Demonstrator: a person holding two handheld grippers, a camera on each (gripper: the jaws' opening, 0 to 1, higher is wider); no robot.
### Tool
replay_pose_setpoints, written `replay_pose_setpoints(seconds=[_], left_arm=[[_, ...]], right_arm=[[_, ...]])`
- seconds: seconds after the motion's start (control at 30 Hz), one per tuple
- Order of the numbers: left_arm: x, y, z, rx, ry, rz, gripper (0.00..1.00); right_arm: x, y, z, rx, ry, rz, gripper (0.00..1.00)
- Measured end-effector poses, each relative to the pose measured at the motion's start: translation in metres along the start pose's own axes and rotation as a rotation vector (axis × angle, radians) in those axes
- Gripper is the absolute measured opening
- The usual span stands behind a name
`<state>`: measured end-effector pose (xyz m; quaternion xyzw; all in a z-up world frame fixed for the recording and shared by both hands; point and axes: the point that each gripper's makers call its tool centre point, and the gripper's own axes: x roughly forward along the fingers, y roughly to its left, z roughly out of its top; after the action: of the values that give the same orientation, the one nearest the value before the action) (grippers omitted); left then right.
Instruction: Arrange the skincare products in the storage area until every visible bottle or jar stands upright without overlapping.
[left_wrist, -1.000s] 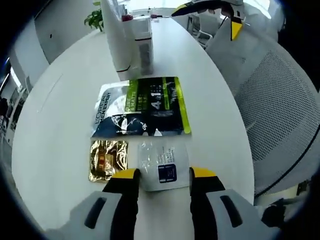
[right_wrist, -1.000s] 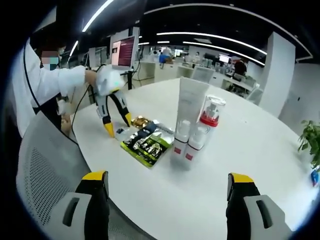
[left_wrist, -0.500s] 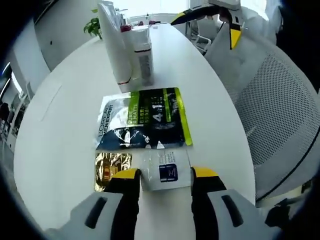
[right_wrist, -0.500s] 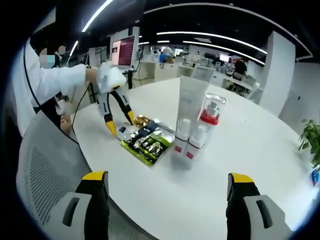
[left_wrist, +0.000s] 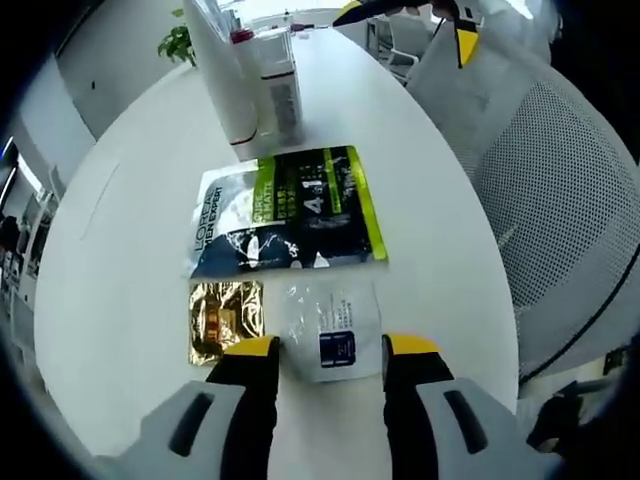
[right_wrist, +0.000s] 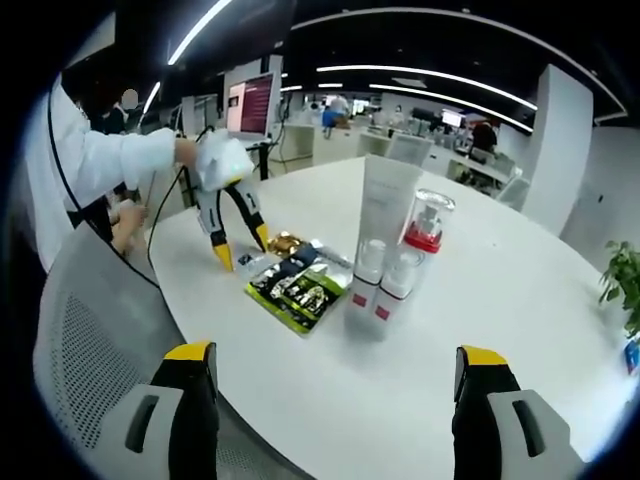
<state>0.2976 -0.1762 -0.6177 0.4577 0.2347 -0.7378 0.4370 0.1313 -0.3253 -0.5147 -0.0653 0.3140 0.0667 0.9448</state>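
My left gripper (left_wrist: 325, 350) points down at the white round table (left_wrist: 130, 250), its two yellow-tipped jaws spread apart with the clear sample sachet (left_wrist: 330, 328) lying flat between them. The tips stand at the sachet's near edge, one on each side; whether they touch the film I cannot tell from this angle. Just beside the sachet lies a small gold sachet (left_wrist: 225, 318), and beyond both lies a larger dark and green mask packet (left_wrist: 285, 210), flat on the tabletop and touching neither.

In the right gripper view I see that same left gripper (right_wrist: 240, 255) from the far side: my white-sleeved arm (right_wrist: 110, 160) reaches out over the table edge, the gripper tilted steeply down, its jaws open in a V over the small sachets.

My right gripper (right_wrist: 335, 375) hangs back above the mesh chair (right_wrist: 80, 360) at the table's edge, jaws wide apart and holding nothing.

The skincare products stand upright farther along the table: a tall white tube (right_wrist: 385, 215), a pump bottle with a red collar (right_wrist: 422, 235), and two small white bottles with red bands (right_wrist: 380, 290) in front of them, all clustered close together, well apart from both grippers.
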Motion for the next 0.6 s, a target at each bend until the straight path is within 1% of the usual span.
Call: replay_pose_setpoints(seconds=[0.07, 0.27, 0.37, 0.53, 0.6], left_arm=[[0.0, 0.0, 0.0, -0.013, -0.001, -0.005, 0.42], [0.0, -0.002, 0.003, -0.012, -0.016, -0.011, 0.43], [-0.002, -0.003, 0.004, -0.009, -0.013, -0.003, 0.43], [-0.009, -0.006, 0.011, -0.02, -0.049, 0.008, 0.45], [-0.009, -0.002, 0.008, -0.028, -0.034, 0.031, 0.45]], right_arm=[[0.0, 0.0, -0.001, 0.0, 0.003, 0.0, 1.0], [0.001, 0.001, -0.002, -0.001, 0.008, 0.003, 1.0], [0.001, 0.002, -0.001, -0.003, 0.005, 0.009, 1.0], [0.001, 0.003, 0.001, -0.008, 0.004, 0.011, 1.0], [0.001, 0.004, 0.001, -0.013, 0.008, 0.014, 1.0]])
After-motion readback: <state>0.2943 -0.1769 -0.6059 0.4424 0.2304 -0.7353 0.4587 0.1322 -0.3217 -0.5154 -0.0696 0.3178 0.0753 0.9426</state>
